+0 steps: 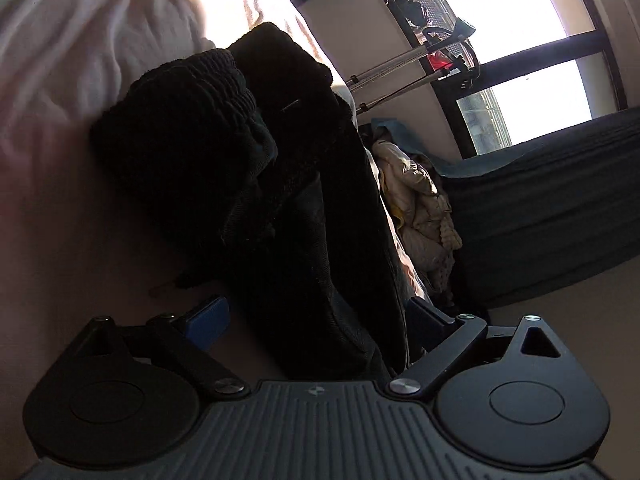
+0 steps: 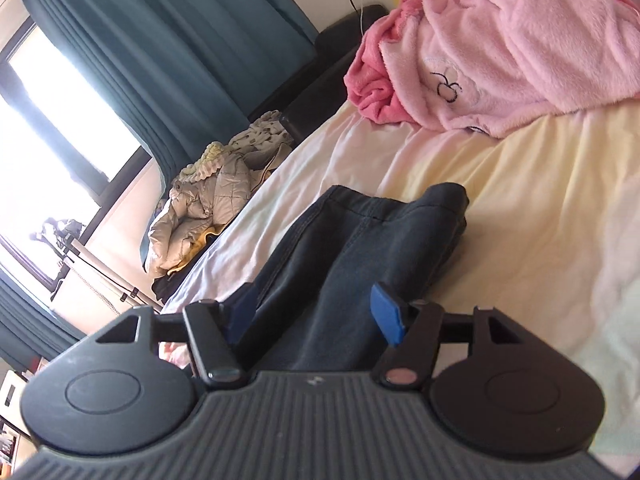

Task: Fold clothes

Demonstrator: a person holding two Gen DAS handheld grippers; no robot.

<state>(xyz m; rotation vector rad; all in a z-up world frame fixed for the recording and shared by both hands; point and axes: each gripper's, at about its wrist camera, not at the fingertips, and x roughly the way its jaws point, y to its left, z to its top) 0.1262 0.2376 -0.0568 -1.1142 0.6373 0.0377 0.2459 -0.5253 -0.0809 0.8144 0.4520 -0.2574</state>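
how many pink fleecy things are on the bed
2: a pale pink fleece heaped at the bed's far end, and a darker pink one bunched against its left. More may be hidden.

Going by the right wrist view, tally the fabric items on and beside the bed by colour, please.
Dark blue: 1, the jeans on the bed sheet
Pink: 1, the fleece garment heaped further up the bed
Beige: 1, the padded jacket beside the bed
Teal: 1, the curtain
Total: 4
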